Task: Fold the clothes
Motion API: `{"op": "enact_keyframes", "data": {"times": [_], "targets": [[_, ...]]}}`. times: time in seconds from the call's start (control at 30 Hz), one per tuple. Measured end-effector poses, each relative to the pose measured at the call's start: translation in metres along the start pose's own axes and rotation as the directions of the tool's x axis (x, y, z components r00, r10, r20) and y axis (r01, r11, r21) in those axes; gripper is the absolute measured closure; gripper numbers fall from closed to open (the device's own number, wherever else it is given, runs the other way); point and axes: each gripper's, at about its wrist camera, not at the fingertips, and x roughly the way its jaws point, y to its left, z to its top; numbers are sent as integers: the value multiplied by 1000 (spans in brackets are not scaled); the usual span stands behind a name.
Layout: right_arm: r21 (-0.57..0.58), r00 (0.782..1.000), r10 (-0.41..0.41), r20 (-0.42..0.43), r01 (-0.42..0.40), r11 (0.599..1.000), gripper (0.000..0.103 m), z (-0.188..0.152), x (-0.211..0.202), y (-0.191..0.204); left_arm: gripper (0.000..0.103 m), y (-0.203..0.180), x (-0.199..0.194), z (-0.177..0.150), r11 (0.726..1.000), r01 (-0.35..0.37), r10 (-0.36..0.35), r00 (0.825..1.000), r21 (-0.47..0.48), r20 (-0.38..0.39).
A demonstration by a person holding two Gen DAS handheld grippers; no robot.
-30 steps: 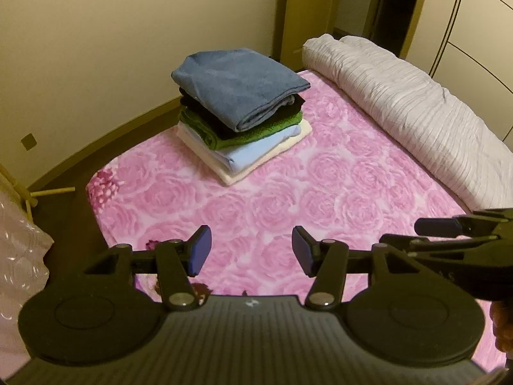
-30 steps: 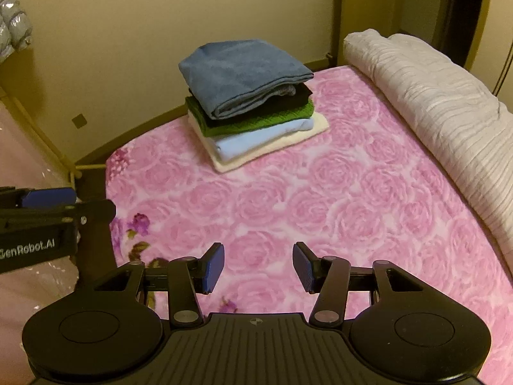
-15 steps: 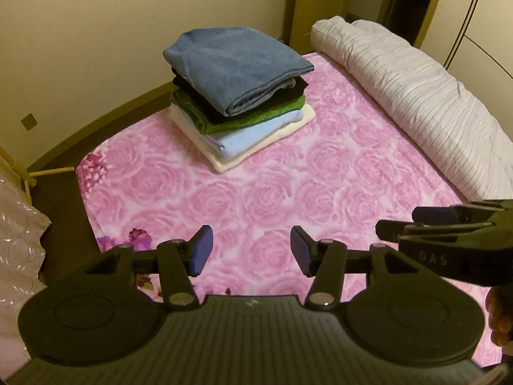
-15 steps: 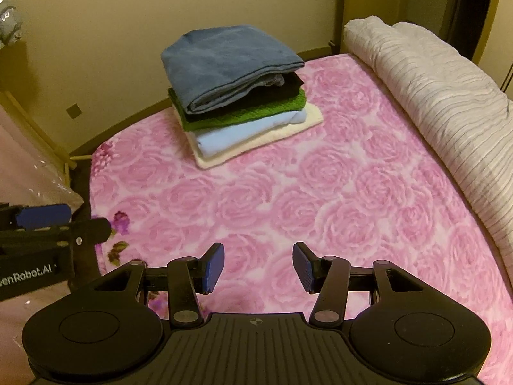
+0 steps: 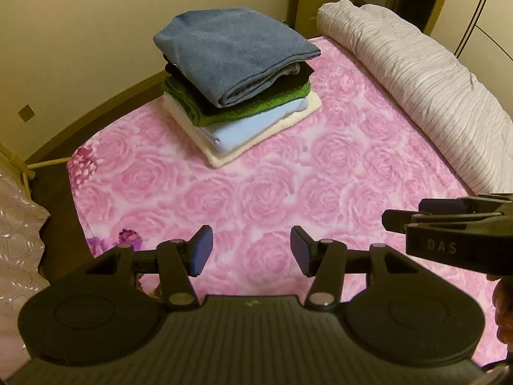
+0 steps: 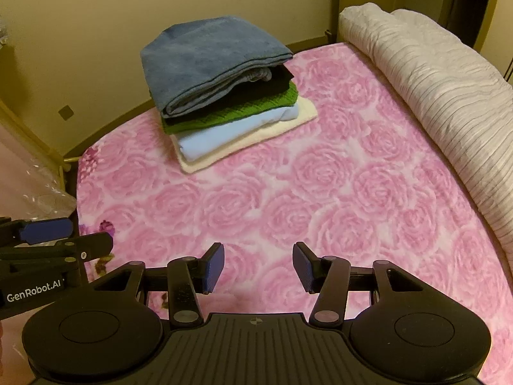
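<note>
Stack of folded clothes [image 5: 237, 96] sits on the pink rose blanket [image 5: 288, 192], toward 12 o'clock in both wrist views. Top to bottom we read a grey-blue piece [image 6: 208, 61], a black one, a green knit [image 6: 243, 112], a light blue one [image 6: 224, 134] and a cream one at the base. Edges are roughly lined up, and the pile looks steady. No loose garment shows anywhere on the blanket.

A rolled striped grey quilt [image 5: 433, 96] lies along the bed from 1 to 3 o'clock, well apart from the stack.

What has changed: compared with a second ago, the stack looms larger and closer in both views, so we judge both hands have come forward and down toward it. The stack itself has not shifted.

Left gripper [image 5: 251, 253] has its jaws spread wide with nothing between the blue pads, only blanket below. Right gripper [image 6: 258, 266] is the same: wide apart, empty. Each shows up side-on at the edge of the other's view, left at 9 o'clock, right at 3 o'clock, so they travel side by side.

Our read: folding looks done or nearly so for what is visible. The approach with both tools empty suggests a two-sided pick-up or a tidy of the pile, but we cannot tell which.
</note>
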Motion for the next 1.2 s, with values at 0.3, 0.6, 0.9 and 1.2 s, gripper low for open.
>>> {"op": "enact_keyframes", "data": {"times": [0.3,0.6,0.9,1.2], "targets": [[11,1000,-2,-19,3,1000,52,10,15,-11,53,-5,18,11,1000,2,-2,1000,7,-19],[23,999,3,-33,-2,1000,52,18,29,-18,53,-5,33,20,1000,-1,2,1000,5,-28],[26,999,3,-41,-2,1000,52,30,42,-22,53,-2,45,35,1000,-8,8,1000,0,-21],[42,999,-8,-46,10,999,52,41,52,-26,54,3,53,49,1000,-16,16,1000,4,3]]}}
